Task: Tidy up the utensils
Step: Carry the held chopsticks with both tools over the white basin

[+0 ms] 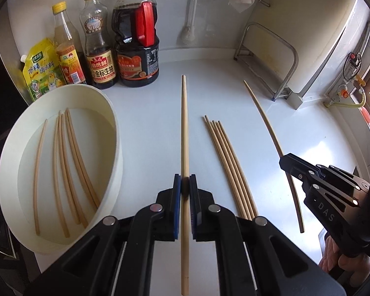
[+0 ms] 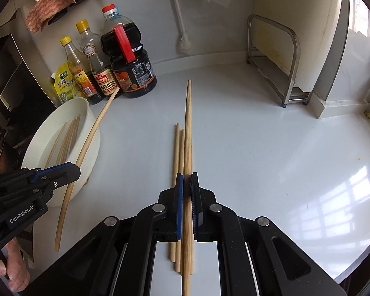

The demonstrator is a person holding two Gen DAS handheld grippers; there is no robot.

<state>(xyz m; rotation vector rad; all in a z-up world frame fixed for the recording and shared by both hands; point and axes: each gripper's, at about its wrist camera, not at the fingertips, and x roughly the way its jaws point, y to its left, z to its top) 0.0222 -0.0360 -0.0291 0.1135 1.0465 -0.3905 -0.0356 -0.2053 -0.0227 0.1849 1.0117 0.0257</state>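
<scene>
Wooden chopsticks are the job here. Each gripper is closed on one stick: the left gripper (image 1: 185, 185) pinches a chopstick (image 1: 184, 123), and the right gripper (image 2: 187, 185) pinches another chopstick (image 2: 188, 128). More loose sticks (image 1: 224, 157) lie on the white counter (image 1: 148, 128) between them. On the left, a white bowl (image 1: 111, 128) holds five sticks (image 1: 66, 162). Sauce bottles (image 1: 135, 49) stand far back.

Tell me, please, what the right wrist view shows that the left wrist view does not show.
Only the right wrist view: a pinkish cloth hanging at upper left. Only the left wrist view: gas fittings with a yellow hose at far right. Both: the white tub with chopsticks inside, the sauce bottles, the loose chopsticks, and each gripper shut on one chopstick.
</scene>
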